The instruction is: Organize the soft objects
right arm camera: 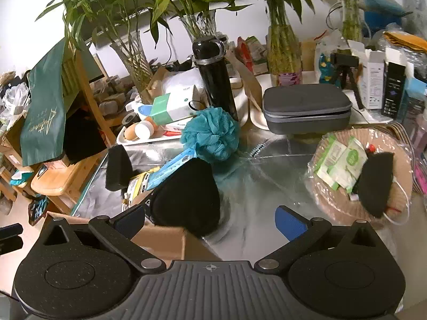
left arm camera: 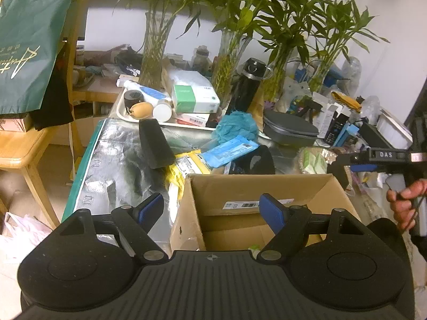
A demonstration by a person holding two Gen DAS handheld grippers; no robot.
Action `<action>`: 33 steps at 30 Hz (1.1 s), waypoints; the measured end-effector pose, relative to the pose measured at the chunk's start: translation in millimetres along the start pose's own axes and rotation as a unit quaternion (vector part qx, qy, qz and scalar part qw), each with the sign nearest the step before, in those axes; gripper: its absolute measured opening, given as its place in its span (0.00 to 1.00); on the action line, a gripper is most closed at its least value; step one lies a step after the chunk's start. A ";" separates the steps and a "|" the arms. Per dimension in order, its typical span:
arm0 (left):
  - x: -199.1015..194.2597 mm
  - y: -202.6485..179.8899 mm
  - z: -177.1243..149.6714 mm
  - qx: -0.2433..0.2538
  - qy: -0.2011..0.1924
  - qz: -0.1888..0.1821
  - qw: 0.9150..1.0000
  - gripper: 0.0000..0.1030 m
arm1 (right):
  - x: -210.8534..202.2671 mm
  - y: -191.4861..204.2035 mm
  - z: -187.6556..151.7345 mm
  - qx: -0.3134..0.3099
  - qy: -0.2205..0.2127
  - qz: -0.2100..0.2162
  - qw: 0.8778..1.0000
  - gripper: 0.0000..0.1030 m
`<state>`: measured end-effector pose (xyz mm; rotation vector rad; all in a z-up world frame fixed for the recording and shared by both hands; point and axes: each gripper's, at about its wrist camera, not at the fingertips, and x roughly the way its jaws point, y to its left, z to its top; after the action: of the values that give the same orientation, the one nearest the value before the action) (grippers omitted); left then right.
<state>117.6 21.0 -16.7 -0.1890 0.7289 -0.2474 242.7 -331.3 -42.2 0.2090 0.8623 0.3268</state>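
1. Furthest left on the foil-covered table (left arm camera: 114, 160), a black foam wedge (left arm camera: 154, 144) is seen standing upright, untouched, beside the yellow packet (left arm camera: 186, 166) and blue packet (left arm camera: 229, 150).
2. The left gripper (left arm camera: 212, 209) is held wide open over the cardboard box (left arm camera: 256, 186), and nothing is gripped. Little can be made out inside the box beyond a small pale scrap near its lower edge, so few items, if any, are judged to be packed.
3. Just behind the box's far corner, a black heart-shaped cushion (right arm camera: 189, 194) is seen lying on the table, partly over the packets.
4. A teal mesh bath pouf (right arm camera: 212, 133) is left behind the cushion, close to the black bottle (right arm camera: 214, 80).
5. The right gripper (right arm camera: 210, 222) is also held wide open and empty, hovering above the table near the cushion.
6. Furthest right, a black mask (right arm camera: 375, 184) and wipe packets (right arm camera: 340, 162) are found in a woven basket (right arm camera: 331, 202).
7. The task is judged to be at an early stage: the wedge, cushion and pouf remain to be gathered.
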 end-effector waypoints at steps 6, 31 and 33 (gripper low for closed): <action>3.5 5.1 0.2 -0.006 0.002 -0.008 1.000 0.77 | 19.4 -6.5 15.5 -0.028 0.006 0.023 0.999 1.00; 7.6 30.6 -3.5 -0.050 -0.019 -0.003 0.999 0.76 | 133.2 -29.6 53.6 -0.005 0.057 0.123 0.991 1.00; 8.3 34.1 -3.7 -0.054 -0.018 -0.003 0.998 0.76 | 143.3 -33.6 56.2 0.009 0.059 0.136 0.989 0.99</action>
<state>126.3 50.9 -33.3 -0.2986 0.7067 -0.2103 379.4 -313.1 -118.3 0.3273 0.9557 0.5915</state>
